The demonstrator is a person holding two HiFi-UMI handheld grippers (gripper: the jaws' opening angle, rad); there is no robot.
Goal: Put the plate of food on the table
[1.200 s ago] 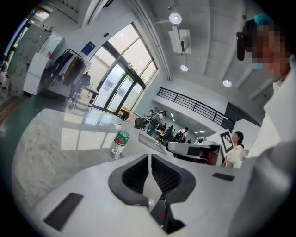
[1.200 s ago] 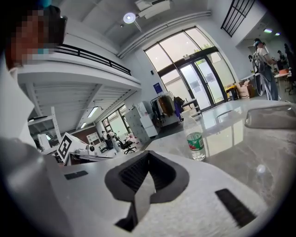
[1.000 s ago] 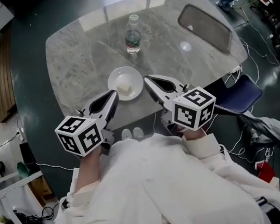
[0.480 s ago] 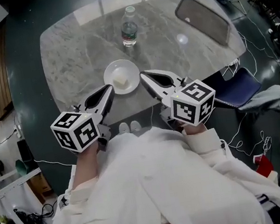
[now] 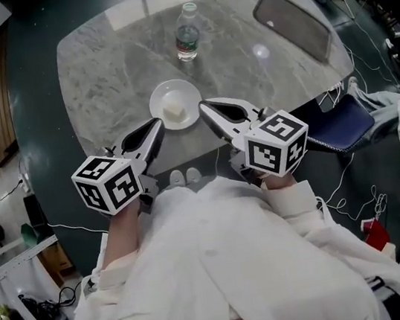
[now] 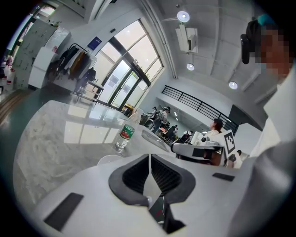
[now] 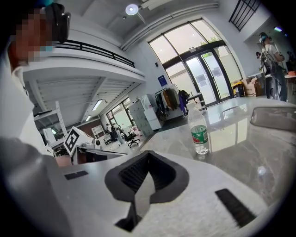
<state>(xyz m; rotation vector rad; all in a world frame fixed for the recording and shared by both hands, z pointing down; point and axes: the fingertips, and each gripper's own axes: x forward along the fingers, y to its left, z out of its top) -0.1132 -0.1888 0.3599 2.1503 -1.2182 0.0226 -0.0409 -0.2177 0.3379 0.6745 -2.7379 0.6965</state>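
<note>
The plate [image 5: 183,94] sits on the grey marble table [image 5: 106,68], close to the edge nearest the person, with a pale cube of food [image 5: 172,112] on it; a water bottle [image 5: 186,32] with a green label stands upright farther in, well apart from the plate; a dark oblong panel [image 5: 290,17] lies toward the table's far right corner. The left gripper [image 5: 156,127] hovers just beside the plate's near-left rim, its jaws pressed together with nothing between them; the right gripper [image 5: 204,106] hangs just beside the near-right rim, its jaws likewise closed and empty; whether either tip touches the rim cannot be told. In the left gripper view the closed jaws point toward the bottle [image 6: 124,134]; the right gripper view shows the same bottle [image 7: 199,129] beyond its closed jaws.
</note>
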